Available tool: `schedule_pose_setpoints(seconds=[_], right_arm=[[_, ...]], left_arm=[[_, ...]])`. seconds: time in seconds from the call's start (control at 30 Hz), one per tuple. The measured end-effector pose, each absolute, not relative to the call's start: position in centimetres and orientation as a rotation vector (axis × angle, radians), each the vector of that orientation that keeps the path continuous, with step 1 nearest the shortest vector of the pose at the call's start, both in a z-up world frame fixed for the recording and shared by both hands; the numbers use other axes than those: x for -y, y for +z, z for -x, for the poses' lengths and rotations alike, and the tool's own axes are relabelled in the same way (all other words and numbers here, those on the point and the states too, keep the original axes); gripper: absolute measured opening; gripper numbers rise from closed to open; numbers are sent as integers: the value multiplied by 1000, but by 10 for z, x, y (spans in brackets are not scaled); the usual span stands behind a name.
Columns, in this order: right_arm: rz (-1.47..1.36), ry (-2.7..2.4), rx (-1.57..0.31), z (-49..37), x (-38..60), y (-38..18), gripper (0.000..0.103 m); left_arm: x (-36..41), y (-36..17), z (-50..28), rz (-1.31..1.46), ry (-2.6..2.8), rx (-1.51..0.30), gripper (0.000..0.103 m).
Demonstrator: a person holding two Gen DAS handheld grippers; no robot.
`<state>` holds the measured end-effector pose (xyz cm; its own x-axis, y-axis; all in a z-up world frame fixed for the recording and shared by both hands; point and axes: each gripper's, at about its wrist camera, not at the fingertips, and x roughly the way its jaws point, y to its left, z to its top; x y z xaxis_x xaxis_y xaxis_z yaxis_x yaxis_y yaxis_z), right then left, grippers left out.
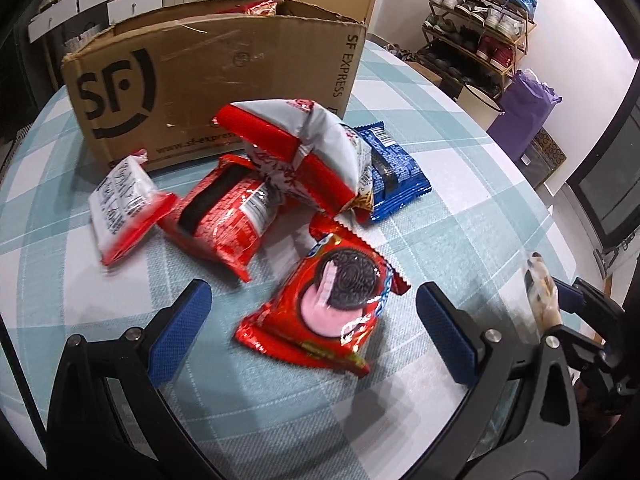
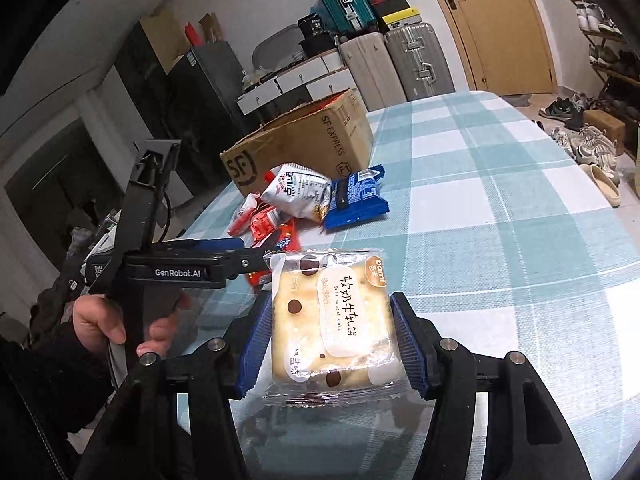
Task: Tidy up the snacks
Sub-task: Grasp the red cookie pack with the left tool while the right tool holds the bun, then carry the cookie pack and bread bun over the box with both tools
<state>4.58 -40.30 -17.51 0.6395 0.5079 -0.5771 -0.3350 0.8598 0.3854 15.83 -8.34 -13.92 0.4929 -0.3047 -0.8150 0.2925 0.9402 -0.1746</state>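
Snacks lie heaped on the checked tablecloth [image 1: 440, 184] in front of the SF Express cardboard box [image 1: 208, 80]: from the left wrist, a red Oreo pack [image 1: 320, 312] sits nearest, between the left gripper [image 1: 314, 328] fingers, which stand wide and grip nothing. It looks light, crinkly and slippery, its cookies breakable; pinching gently across the flat middle seems safest. From the right wrist, the right gripper [image 2: 328, 340] is clamped on a clear-wrapped nougat cake [image 2: 330, 316], soft-looking, held by its side edges above the table.
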Motion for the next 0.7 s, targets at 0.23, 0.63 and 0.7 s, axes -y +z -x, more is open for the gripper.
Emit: schedule_pose_setpoints(seconds=[0.23,0.63,0.7], right_arm=[[-258,474,-731,-47,408,-178,59],[-252,467,-714,-41,404,-170,59],[-250,468,-710,-40,402,-167,59]], left_arm=[[102,-145,-169,19,-421,-979,45],[99,-142,-164,55,-464,-973,43],[93,-141,-162,58,-455,-966,43]])
